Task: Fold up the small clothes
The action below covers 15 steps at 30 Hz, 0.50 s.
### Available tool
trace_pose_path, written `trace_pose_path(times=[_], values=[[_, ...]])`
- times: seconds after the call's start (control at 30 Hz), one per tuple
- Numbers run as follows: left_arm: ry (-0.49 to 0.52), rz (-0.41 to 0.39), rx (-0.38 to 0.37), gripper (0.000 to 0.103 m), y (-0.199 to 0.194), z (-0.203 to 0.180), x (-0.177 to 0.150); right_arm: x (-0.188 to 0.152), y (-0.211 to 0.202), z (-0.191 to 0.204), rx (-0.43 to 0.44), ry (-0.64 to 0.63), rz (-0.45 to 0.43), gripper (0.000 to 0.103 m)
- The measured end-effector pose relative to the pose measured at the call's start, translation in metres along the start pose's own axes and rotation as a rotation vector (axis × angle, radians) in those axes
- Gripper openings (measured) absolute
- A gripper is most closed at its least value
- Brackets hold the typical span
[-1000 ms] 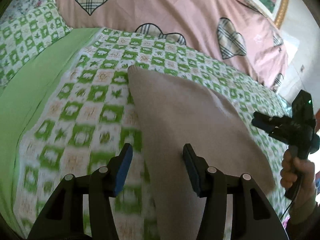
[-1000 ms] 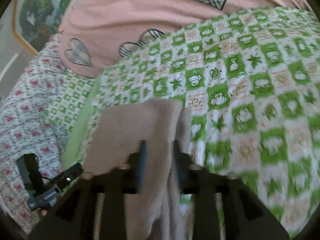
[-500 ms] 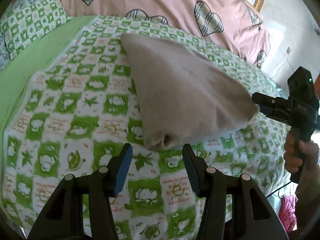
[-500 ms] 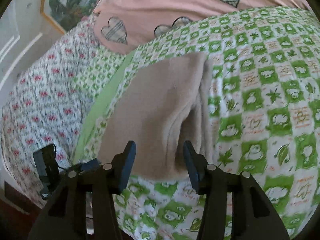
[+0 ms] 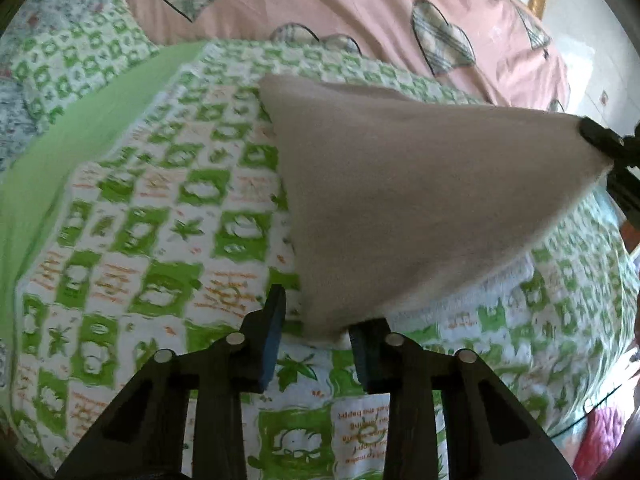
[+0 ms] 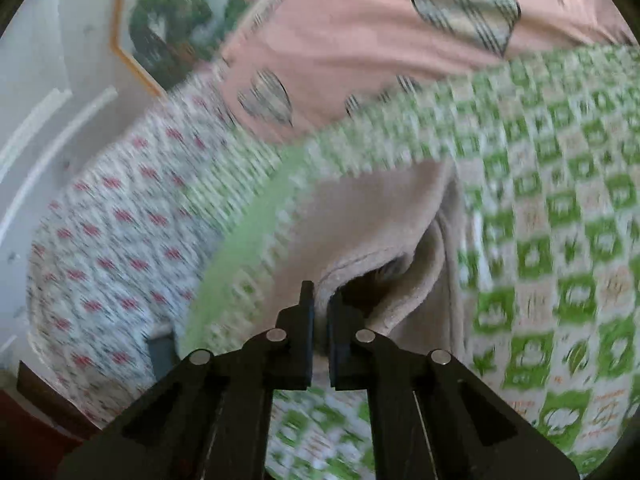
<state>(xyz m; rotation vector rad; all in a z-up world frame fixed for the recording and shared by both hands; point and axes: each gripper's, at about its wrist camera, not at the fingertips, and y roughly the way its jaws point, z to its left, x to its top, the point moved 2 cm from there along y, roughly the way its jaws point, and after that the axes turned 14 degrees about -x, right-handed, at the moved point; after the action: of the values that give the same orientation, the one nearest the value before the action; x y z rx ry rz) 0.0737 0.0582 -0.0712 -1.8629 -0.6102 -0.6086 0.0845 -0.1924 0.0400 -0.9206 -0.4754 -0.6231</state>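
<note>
in the left wrist view, at the far left of the frame a plain green sheet runs under the green checked bedspread that fills the middle. at lower centre the left gripper has its jaws closing around the near corner of the beige garment; the corner sits between the pads, but whether they press on it yet i cannot tell. the garment spreads from centre to the right edge, where its other corner is pulled taut up to the right gripper. a pink heart-print quilt lies across the top.

in the right wrist view, a red-flowered cover fills the left, the right gripper at lower centre is clamped tight on a hemmed edge of the beige garment, and the checked bedspread fills the right.

the cloth looks light, soft and thick, fleecy rather than slippery, so it should sag between holds and not slide out. corners and hems are the likely best places to pinch.
</note>
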Motion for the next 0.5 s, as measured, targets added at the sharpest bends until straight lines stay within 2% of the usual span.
trace_pose_path(times=[0.1, 0.17, 0.2, 0.23, 0.3, 0.33, 0.4, 0.5], values=[[-0.012, 0.007, -0.013, 0.031, 0.003, -0.002, 0.002, -0.002, 0.005, -0.008, -0.016, 0.021, 0.018, 0.006], [0.002, 0.02, 0.012, 0.031, 0.009, -0.004, 0.002, -0.005, 0.012, -0.013, -0.024, 0.04, 0.041, 0.006], [-0.003, 0.019, 0.02, 0.028, 0.01, -0.002, 0.002, -0.007, 0.013, -0.014, -0.021, 0.048, 0.043, 0.006], [-0.017, 0.005, 0.027, 0.017, 0.008, 0.0, 0.003, -0.007, 0.012, -0.015, -0.018, 0.048, 0.041, 0.006], [-0.037, -0.026, 0.021, 0.014, 0.0, 0.005, 0.004, -0.008, 0.008, -0.015, -0.032, 0.029, 0.035, 0.006], [-0.034, -0.044, 0.021, 0.012, -0.005, 0.004, 0.004, -0.01, 0.008, -0.015, -0.056, 0.009, 0.036, 0.006], [-0.025, -0.053, 0.024, 0.011, -0.009, 0.001, 0.002, -0.019, 0.015, -0.02, -0.164, -0.056, 0.054, 0.006], [-0.055, -0.027, 0.007, 0.01, -0.004, 0.002, -0.004, -0.036, 0.031, -0.035, -0.258, -0.088, 0.097, 0.006]])
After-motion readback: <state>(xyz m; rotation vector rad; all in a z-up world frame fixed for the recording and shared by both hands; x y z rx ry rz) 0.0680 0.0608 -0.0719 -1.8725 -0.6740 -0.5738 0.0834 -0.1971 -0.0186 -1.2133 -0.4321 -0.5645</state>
